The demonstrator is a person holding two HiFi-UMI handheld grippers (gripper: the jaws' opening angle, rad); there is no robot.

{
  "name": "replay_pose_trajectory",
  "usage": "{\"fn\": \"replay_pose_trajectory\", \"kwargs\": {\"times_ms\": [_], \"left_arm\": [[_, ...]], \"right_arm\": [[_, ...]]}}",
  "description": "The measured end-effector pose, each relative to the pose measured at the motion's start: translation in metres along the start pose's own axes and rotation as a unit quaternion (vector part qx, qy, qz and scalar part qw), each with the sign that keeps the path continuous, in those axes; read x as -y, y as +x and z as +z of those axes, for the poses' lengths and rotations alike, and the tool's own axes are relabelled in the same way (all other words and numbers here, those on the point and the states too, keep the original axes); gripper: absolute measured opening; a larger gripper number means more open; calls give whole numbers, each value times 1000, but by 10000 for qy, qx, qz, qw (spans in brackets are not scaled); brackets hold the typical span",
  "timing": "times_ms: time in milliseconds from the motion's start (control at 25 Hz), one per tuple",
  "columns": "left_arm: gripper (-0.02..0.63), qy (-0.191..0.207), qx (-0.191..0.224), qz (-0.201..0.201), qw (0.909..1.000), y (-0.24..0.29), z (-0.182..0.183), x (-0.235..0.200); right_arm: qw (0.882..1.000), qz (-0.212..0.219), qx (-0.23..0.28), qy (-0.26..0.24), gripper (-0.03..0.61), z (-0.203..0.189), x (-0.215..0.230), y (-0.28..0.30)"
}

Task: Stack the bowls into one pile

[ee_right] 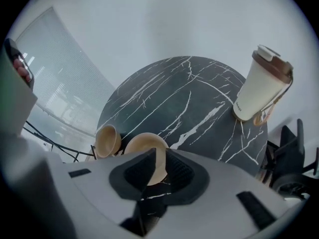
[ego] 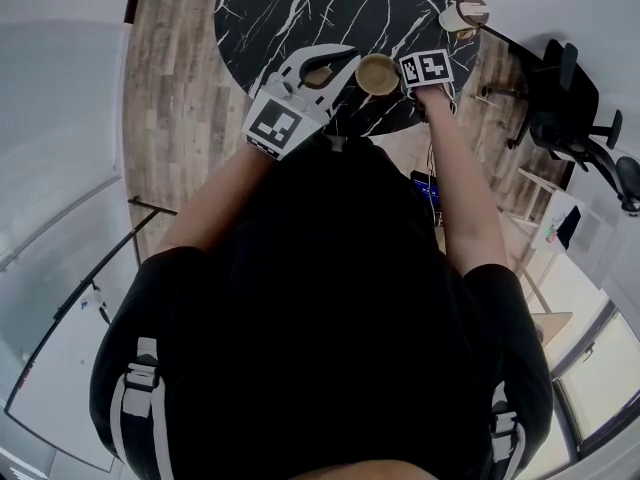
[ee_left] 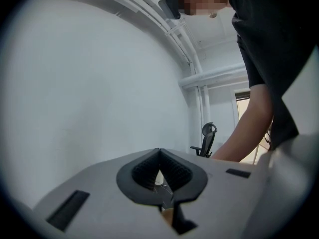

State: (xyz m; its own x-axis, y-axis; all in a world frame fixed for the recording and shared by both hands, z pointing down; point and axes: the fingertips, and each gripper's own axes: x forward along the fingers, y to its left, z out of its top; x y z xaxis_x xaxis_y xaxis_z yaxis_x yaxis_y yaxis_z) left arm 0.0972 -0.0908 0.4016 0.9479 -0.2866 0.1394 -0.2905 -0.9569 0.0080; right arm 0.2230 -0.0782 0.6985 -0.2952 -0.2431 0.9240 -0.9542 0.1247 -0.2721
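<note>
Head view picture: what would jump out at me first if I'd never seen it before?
Probably the round black table with white streaks like lightning, at the top of the head view. Then the light wooden bowl near its front edge, right beside the right gripper with its black-and-white marker cube. A cream cup with a brown lid stands at the table's far right edge.
</note>
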Motion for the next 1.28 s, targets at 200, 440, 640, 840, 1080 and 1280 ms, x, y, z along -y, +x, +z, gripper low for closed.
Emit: {"fn": "replay_pose_trajectory", "kwargs": {"times_ms": [200, 440, 640, 840, 1080, 1280], "left_arm": [[5, 36, 9, 92, 10000, -5, 1, -3], [5, 33, 68, 281, 9996, -22, 3, -12], [5, -32, 69, 499, 9987, -42, -3, -25], [5, -45, 66, 720, 9974, -57, -8, -40], [5, -104, 54, 896, 9959, -77, -16, -56], [5, -181, -7, 958, 9952, -91, -24, -69]], "right_arm": [[9992, 68, 199, -338, 60, 17, -16, -13], [9956, 349, 367, -783, 61, 38, -59, -17], [9913, 586, 335, -1133, 67, 50, -97, -7], [9856, 873, 188, -1435, 78, 51, -131, 12], [9823, 959, -134, -1607, 111, 40, -155, 40], [9817, 843, -374, -1669, 145, 35, -161, 63]]}}
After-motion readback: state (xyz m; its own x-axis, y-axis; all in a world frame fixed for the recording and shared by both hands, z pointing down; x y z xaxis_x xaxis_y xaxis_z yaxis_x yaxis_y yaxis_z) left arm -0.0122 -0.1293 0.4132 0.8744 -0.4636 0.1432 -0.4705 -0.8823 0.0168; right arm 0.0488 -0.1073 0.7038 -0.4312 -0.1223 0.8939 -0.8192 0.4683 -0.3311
